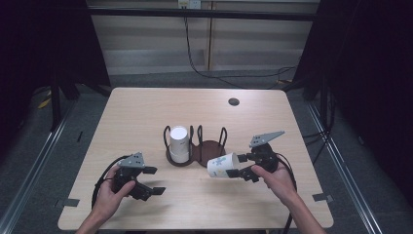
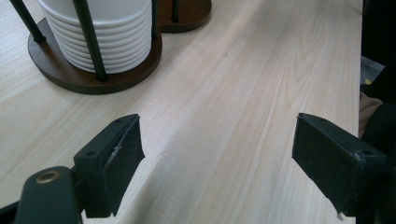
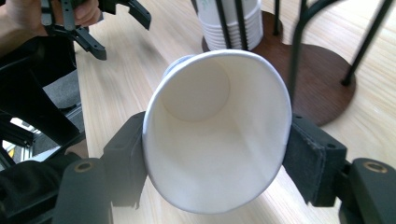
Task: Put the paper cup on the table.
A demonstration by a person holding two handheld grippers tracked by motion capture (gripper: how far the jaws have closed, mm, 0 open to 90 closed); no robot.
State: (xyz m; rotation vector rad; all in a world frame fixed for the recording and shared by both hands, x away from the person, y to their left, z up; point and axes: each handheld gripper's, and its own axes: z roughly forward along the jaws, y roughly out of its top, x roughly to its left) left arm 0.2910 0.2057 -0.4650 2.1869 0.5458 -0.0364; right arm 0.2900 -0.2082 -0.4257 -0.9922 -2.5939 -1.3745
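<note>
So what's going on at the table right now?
A person works with a hand-held gripper in each hand. The right hand-held gripper is shut on a paper cup, held on its side above the table beside the wooden rack. A stack of cups stands in the rack's left ring. The left hand-held gripper is open and holds nothing.

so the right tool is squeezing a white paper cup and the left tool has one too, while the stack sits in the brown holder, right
Not quite. The left tool holds nothing; the left gripper view shows its jaws wide apart over bare light wooden table. The right tool does squeeze a white paper cup, and the stack of white paper cups sits in the brown wooden holder.
</note>
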